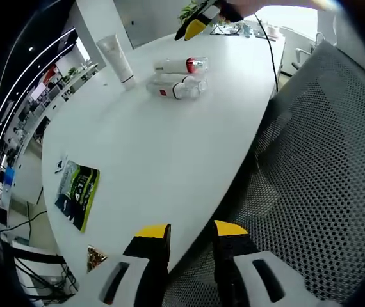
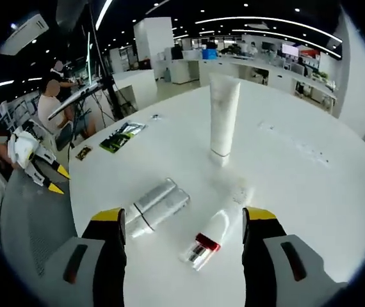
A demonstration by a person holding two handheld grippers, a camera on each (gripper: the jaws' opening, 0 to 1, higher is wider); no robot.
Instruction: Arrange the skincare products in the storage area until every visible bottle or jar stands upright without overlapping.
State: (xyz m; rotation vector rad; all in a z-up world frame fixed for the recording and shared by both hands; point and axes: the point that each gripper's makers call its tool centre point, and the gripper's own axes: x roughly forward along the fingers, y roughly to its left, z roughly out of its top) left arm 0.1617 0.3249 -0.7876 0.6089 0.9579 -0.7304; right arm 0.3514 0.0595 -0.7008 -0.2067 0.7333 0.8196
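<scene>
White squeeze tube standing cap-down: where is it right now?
The white squeeze tube stands upright on the round white table, beyond the lying red-banded clear bottle and two lying silver bottles; in the left gripper view it is top left.

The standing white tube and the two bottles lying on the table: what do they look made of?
The white tube looks like matte, soft plastic: opaque and dull, without highlights. The red-banded bottle appears to be clear glossy plastic or glass; its end is see-through. The silvery bottle looks frosted or metallic; which is unclear. The table is smooth white, probably laminate.
</scene>
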